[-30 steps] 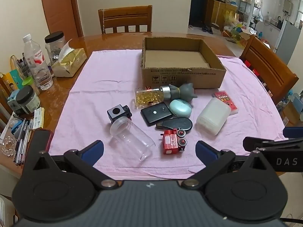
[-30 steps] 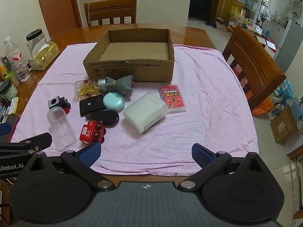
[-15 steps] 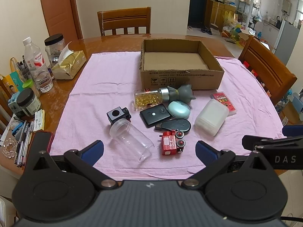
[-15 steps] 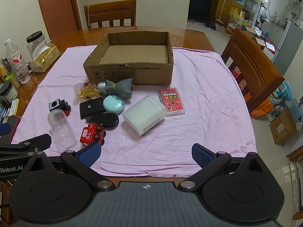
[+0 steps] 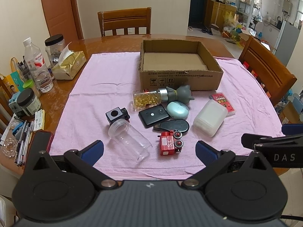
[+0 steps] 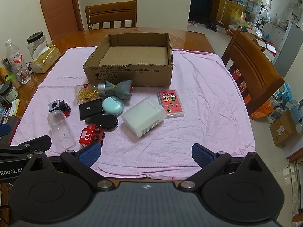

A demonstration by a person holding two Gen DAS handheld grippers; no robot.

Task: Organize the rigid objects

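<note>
An empty cardboard box [image 5: 180, 75] [image 6: 130, 71] stands on the pink cloth [image 5: 106, 94]. In front of it lie a capsule bottle [image 5: 146, 98], a grey cat figure [image 5: 181, 94], a teal case [image 5: 178, 109], a black fob [image 5: 153, 115], a black oval case [image 5: 174, 125], a red toy train [image 5: 169, 144] [image 6: 90, 135], a clear jar [image 5: 128, 140], a black cube toy [image 5: 116, 115], a white plastic box [image 5: 210, 117] [image 6: 144, 116] and a red card pack [image 6: 171, 103]. My left gripper [image 5: 149, 150] and right gripper [image 6: 144, 154] hover open at the near cloth edge, holding nothing.
Water bottle [image 5: 37, 66], jars [image 5: 55, 45], a gold tissue box [image 5: 69, 67] and pens [image 5: 24, 145] crowd the table's left side. Wooden chairs stand behind [image 5: 125, 21] and to the right [image 6: 250, 71]. The cloth's right half [image 6: 208, 104] is bare.
Both grippers have shifted slightly, and the objects sit a little lower in both views. Nothing was taken hold of or moved.
</note>
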